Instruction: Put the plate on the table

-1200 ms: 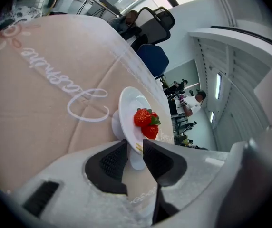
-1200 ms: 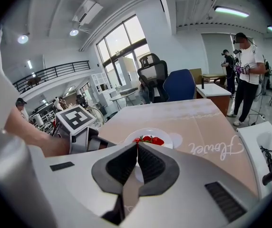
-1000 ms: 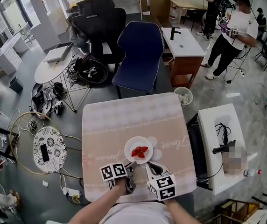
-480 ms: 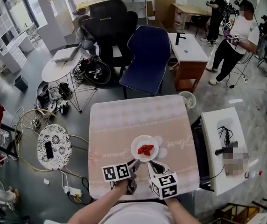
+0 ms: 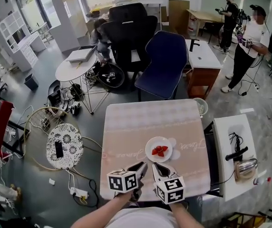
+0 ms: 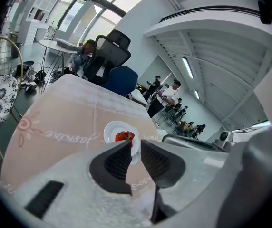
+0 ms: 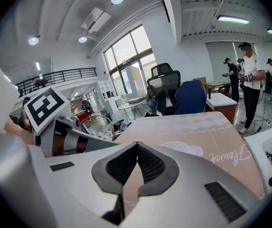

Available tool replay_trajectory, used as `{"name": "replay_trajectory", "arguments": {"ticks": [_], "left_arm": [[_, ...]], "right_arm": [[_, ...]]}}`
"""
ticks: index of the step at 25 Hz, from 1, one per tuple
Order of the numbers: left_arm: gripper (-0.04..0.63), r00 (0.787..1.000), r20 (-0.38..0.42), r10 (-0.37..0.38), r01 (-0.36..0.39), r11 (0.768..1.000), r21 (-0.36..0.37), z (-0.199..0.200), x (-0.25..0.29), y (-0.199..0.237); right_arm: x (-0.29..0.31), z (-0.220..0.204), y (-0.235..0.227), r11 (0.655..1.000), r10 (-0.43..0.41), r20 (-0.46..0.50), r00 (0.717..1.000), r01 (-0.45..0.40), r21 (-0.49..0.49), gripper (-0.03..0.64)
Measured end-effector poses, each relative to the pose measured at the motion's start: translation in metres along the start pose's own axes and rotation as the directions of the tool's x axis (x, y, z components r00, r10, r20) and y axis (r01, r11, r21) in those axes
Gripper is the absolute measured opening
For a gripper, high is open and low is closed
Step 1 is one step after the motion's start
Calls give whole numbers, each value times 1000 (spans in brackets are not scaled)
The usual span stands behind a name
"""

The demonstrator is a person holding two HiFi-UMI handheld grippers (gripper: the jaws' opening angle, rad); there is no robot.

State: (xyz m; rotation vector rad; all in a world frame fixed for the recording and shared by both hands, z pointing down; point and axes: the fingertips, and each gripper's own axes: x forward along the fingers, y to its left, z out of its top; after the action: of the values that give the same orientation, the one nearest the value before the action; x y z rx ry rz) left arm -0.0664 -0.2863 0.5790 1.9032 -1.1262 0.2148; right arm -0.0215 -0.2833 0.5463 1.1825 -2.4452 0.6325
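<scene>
White plate (image 5: 159, 149) with strawberries (image 5: 160, 150) sits on the pink table (image 5: 126, 127), just ahead of both gripper noses. The placing looks done, and only drawing back seems left. The left gripper (image 5: 140, 167) is narrowing with nothing between its jaws; the right gripper (image 5: 157, 167) is pinched tip to tip, empty. From the right gripper's camera, its own jaws cover part of the plate.

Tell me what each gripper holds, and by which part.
Nothing: left gripper jaws closing on air, right gripper shut and empty; plate rests free on the table.
</scene>
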Motion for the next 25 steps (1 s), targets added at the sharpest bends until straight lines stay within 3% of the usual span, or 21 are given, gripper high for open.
{"name": "replay_trajectory", "arguments": {"ticks": [11,25], "left_arm": [[20,995,101,-18,5,992,129,3,-64,-14],[6,981,187,-47,-3,966,259,-14,-136,-24]], "right_arm": [[-21,19,59,999,29,69,997,-26,-42,3],[-49,4,130,996,39,93,995,-31,-87,3]]}}
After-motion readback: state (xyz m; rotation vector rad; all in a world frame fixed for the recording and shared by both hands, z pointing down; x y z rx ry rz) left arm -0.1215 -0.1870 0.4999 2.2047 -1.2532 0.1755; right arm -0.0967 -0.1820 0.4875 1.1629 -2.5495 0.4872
